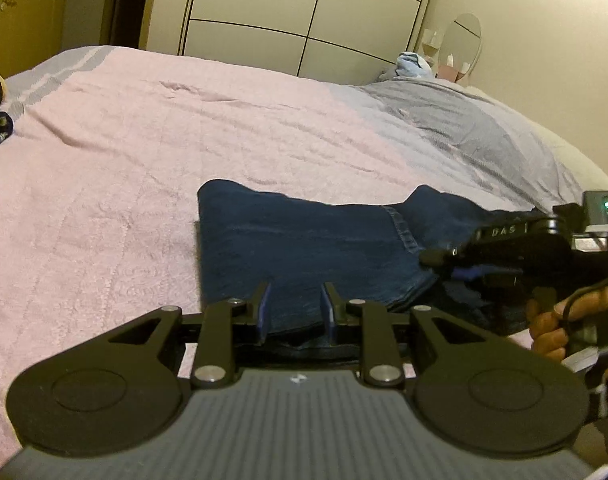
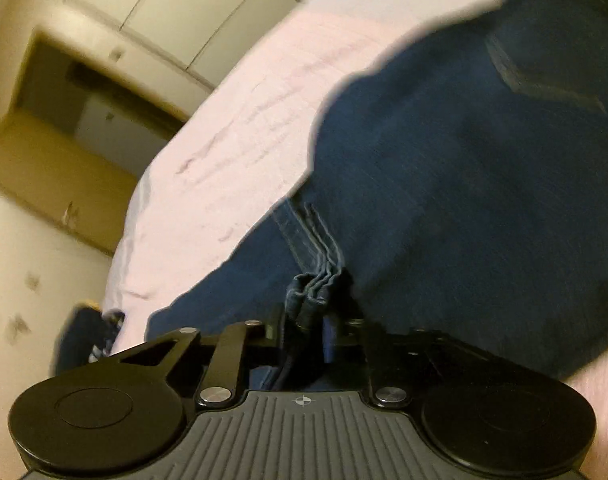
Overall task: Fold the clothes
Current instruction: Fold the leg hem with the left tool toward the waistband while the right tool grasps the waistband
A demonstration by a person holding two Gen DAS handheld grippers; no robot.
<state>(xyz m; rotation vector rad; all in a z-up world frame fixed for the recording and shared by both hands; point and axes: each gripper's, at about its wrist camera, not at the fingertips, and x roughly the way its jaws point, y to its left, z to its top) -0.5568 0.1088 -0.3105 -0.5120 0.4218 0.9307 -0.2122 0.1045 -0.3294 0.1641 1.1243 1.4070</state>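
We see a pair of dark blue denim jeans [image 1: 304,240] lying partly folded on the near side of a bed covered with a pink quilted bedspread [image 1: 143,140], so the cloth has a flat, soft surface to be creased on.

Our left hand-held gripper [image 1: 295,308] hovers at the near edge of the jeans with its blue-padded fingers [image 1: 263,312] a moderate gap apart and nothing between them; we judge it is placed there to take hold of that near edge.

Our right hand-held gripper [image 2: 306,328] is closed tight on a bunch of stacked denim hem layers [image 2: 312,284], pinching several seams together so the layers move as one. From the left wrist view it sits at the right end of the jeans [image 1: 444,258], with the person's hand [image 1: 560,320] around its handle.

We judge the fold is midway: one end is gripped and the next move probably carries it over the flat part. The right view is blurred, so finer detail there is unclear.
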